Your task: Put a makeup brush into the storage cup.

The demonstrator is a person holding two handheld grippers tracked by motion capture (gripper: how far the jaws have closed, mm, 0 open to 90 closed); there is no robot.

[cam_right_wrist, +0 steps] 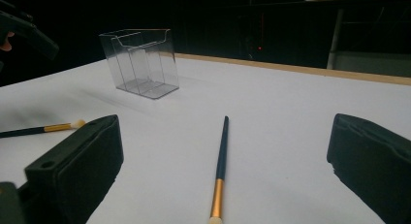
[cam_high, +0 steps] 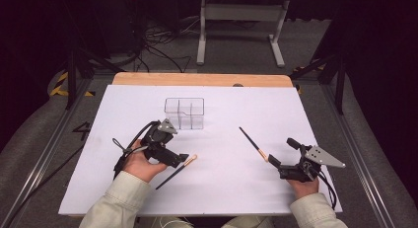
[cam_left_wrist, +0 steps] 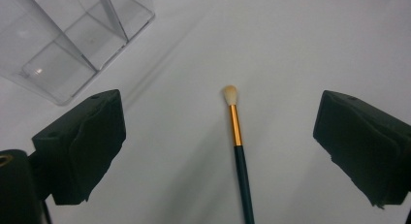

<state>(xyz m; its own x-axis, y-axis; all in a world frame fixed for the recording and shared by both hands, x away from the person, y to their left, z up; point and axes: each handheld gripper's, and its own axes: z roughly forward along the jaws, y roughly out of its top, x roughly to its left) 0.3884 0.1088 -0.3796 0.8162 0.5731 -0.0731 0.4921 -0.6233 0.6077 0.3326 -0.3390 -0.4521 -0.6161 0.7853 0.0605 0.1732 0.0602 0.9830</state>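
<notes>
Two dark-handled makeup brushes with gold ferrules lie on the white table. The left brush (cam_high: 176,171) (cam_left_wrist: 238,151) lies between the spread jaws of my left gripper (cam_high: 177,159) (cam_left_wrist: 220,146), which is open and hovers over it, touching nothing. The right brush (cam_high: 253,144) (cam_right_wrist: 220,170) points away from my right gripper (cam_high: 283,156) (cam_right_wrist: 223,170), also open, with the bristle end nearest its jaws. A clear plastic organizer (cam_high: 184,113) (cam_left_wrist: 72,35) (cam_right_wrist: 139,63) with compartments stands upright at the table's middle back.
The white sheet (cam_high: 222,188) covers the table, with a wooden edge (cam_high: 202,80) at the back. Cables and a white frame stand on the floor beyond. In the right gripper view, the left brush (cam_right_wrist: 43,129) and the other gripper (cam_right_wrist: 26,32) show at far left.
</notes>
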